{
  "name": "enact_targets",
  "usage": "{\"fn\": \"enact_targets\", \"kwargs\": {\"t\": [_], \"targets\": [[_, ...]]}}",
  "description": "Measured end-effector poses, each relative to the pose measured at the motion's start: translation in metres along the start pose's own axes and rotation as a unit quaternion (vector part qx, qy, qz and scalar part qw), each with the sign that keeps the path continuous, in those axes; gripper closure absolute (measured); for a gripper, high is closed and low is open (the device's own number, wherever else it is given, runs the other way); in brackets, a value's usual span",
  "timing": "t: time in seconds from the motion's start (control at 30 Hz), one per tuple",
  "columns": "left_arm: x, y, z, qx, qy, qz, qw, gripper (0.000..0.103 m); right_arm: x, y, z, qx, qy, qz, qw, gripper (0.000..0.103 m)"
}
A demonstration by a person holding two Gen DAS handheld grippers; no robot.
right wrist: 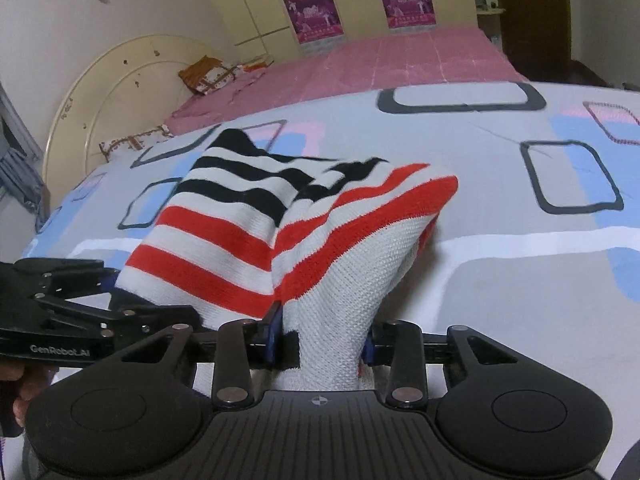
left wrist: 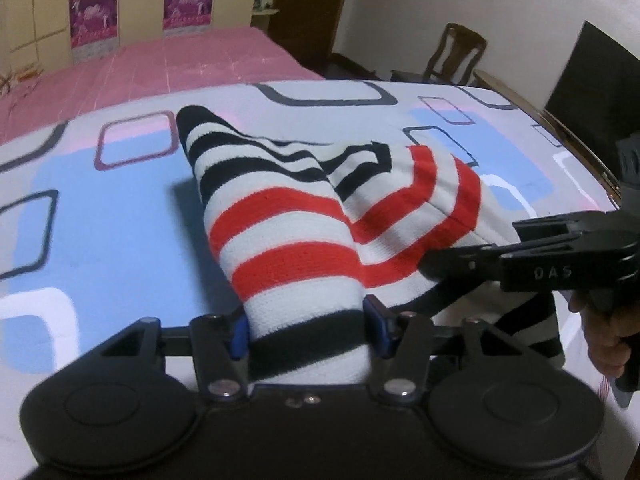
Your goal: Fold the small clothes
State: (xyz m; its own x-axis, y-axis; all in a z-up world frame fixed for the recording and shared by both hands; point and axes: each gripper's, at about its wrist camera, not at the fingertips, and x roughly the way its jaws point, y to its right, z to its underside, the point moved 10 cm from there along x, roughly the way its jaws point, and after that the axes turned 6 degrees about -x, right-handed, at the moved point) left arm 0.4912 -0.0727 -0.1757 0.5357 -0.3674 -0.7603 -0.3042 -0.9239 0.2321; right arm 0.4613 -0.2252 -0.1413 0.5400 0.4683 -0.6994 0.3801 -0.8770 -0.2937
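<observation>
Left claw [left wrist: 306, 330] clamped on a bunched end of the knitted garment striped in white, red and black [left wrist: 280, 240], blue pads [left wrist: 239, 336] pressing the cloth from both sides, a black band and white knit wedged between them. Ahead of those fingers, rising away in a rumpled ridge: red stripes nearest, black stripes farther out, ending in a black-tipped corner well beyond the claw and a little to its left. To the right of the left claw, the right claw [left wrist: 436, 270] reaching in sideways, black fingers laid on the neighbouring fold of the same cloth, a hand [left wrist: 600, 332] wrapped round its grip at the frame edge.

Right claw [right wrist: 322, 340], seen from its own camera: narrowed on another gathered end of the striped garment [right wrist: 248, 216], white textured knit squeezed between blue pads [right wrist: 274, 334]. Straight ahead and up, fanning out from the fingers; red-edged fold bulging forward and right, black-and-white part stretching forward and left. Just left of this claw, the left claw [right wrist: 120, 300] gripping its own piece, near but apart.

Under the lifted cloth and beyond both claws, a pale sheet printed with blue patches and dark rounded squares [right wrist: 520, 280]. Farther out, a pink quilted bedspread [right wrist: 380, 68], then cream wardrobe doors with purple posters [right wrist: 316, 12]. Far right of the left claw, a dark wooden chair [left wrist: 456, 54].
</observation>
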Motion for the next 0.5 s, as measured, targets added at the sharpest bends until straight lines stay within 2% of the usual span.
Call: {"fn": "enact_targets", "kwargs": {"t": [0.2, 0.5], "targets": [[-0.045, -0.044, 0.015, -0.007, 0.012, -0.003, 0.9999, 0.049, 0.003, -0.065, -0.004, -0.019, 0.007, -0.004, 1.000, 0.066], [-0.104, -0.131, 0.040, -0.029, 0.016, -0.034, 0.9989, 0.048, 0.043, -0.169, -0.011, -0.041, 0.007, -0.040, 0.998, 0.066]]}}
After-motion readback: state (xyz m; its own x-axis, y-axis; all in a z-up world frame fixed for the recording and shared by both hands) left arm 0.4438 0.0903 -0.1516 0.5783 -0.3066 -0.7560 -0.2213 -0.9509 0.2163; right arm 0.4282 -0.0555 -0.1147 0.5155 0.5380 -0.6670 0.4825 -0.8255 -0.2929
